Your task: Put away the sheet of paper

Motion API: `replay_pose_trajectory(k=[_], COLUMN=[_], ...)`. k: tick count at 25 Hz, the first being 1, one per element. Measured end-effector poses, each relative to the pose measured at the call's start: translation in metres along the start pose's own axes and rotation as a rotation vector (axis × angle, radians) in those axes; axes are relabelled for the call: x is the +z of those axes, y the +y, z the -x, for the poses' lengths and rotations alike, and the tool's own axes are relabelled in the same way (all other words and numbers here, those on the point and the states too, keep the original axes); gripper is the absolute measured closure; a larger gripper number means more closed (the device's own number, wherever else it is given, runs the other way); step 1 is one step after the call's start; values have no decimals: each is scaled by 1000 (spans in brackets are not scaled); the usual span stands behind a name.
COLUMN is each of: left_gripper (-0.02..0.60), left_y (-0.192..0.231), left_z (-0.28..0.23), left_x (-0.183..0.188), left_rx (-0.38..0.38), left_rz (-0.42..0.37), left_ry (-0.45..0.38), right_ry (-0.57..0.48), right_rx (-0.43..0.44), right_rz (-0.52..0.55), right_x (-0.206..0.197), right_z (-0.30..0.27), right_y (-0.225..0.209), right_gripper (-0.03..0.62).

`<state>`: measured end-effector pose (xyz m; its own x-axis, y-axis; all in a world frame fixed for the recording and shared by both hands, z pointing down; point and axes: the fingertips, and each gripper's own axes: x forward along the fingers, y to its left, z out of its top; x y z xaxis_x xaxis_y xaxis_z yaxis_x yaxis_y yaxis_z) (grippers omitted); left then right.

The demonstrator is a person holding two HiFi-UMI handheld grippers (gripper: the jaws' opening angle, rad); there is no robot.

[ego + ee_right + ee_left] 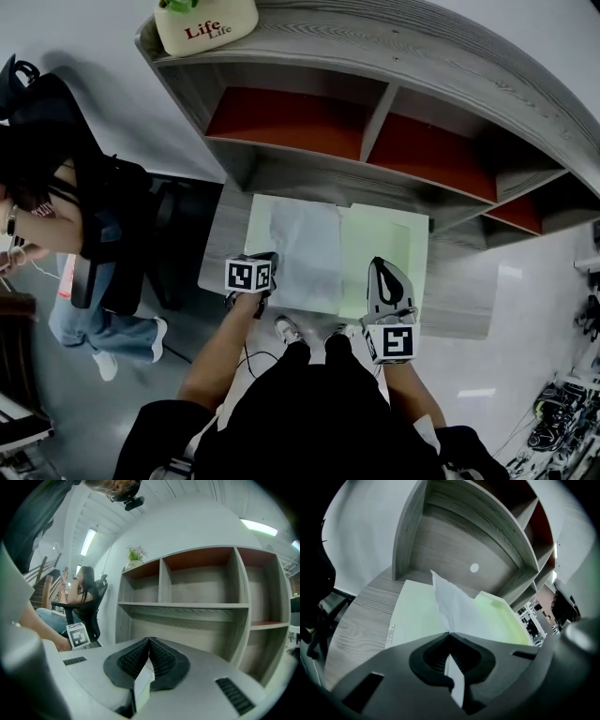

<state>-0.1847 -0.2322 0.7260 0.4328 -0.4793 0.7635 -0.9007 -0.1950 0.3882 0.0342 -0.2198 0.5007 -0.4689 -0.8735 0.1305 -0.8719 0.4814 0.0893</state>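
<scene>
Two grippers show in the head view, both over the near edge of the wooden desk [459,300]. The left gripper [269,257] tilts down at the near left corner of the sheet of paper [305,253]. That sheet lies on the left half of an open light green folder [384,248] below the shelf unit [375,56]. The bare left forearm reaches in from the near side. The right gripper [382,267] hangs over the folder's near right part, apart from the sheet.

From the left gripper view, the left gripper [449,633] has its jaws pressed together on the sheet's edge. The sheet of paper [454,606] rises from the tips, bowed, its far corner lifted above the folder [417,616].

From the right gripper view, the right gripper [149,639] has its jaws together, with no scene object between them. It points roughly level at the shelf unit [187,606], and the other gripper's marker cube [77,635] shows at the left.
</scene>
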Motion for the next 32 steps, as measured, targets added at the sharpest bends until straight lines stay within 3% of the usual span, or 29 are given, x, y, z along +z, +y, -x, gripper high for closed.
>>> replay_pose_trajectory(k=[12,32], left_gripper=[575,575], left_y=[-32,-127], left_z=[-29,-87], left_x=[-7,-9], left_rx=[-22,-133], left_rz=[-45,-16], left_ry=[62,111], right_ry=[22,49], right_rx=[-26,-81], right_rz=[-27,-59], right_x=[-17,-44], right_z=[8,39], right_y=[-16,-69], right_gripper=[572,572])
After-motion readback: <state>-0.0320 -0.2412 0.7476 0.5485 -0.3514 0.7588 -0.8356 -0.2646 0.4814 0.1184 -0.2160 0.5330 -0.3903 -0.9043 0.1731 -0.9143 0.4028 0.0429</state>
